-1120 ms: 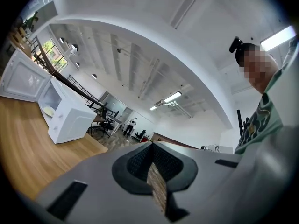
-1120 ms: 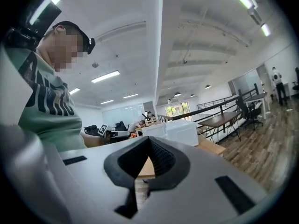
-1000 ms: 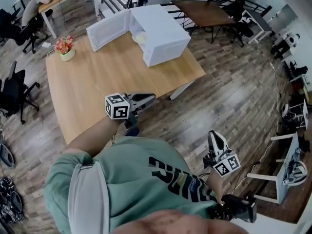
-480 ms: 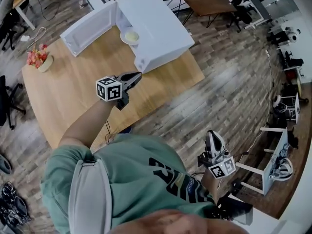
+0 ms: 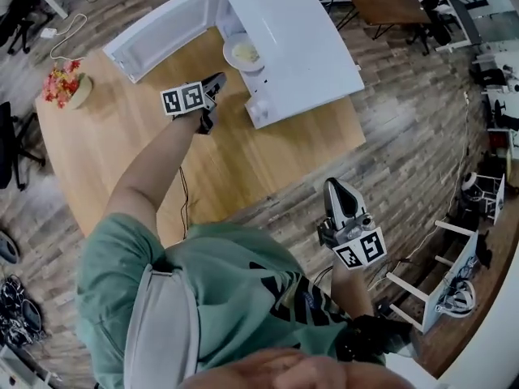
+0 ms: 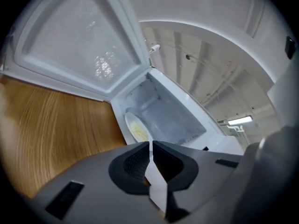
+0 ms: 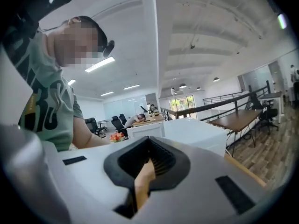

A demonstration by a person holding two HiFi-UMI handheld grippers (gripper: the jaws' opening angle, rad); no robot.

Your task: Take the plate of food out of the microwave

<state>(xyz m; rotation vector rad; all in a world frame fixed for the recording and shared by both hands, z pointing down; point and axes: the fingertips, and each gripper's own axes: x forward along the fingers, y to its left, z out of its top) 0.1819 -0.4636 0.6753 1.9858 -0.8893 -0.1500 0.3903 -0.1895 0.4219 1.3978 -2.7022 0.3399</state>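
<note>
Plate of food point(image 5: 245, 53), a round white dish carrying something pale yellow, sits just inside the mouth of the microwave, not yet touched. Beneath everything lies the light wooden tabletop point(image 5: 122, 136), and on its far part stands the boxy white microwave point(image 5: 292, 39) with its white door point(image 5: 166, 31) swung wide to the left. The left gripper point(image 5: 216, 81) hangs above the tabletop near the opening, between door and plate, its jaws pressed together on nothing; the left gripper view looks straight at the plate's rim point(image 6: 135, 127). The right gripper point(image 5: 337, 188) is held close to the person's body, well apart from the microwave, and its jaws too look closed and empty. A small pot of red flowers point(image 5: 65, 87) stands near the tabletop's left edge. I judge the main risks to be shut jaws nudging the plate deeper inside, a one-sided pinch on the thin rim tipping the food out, or the arm knocking the open door.
</note>
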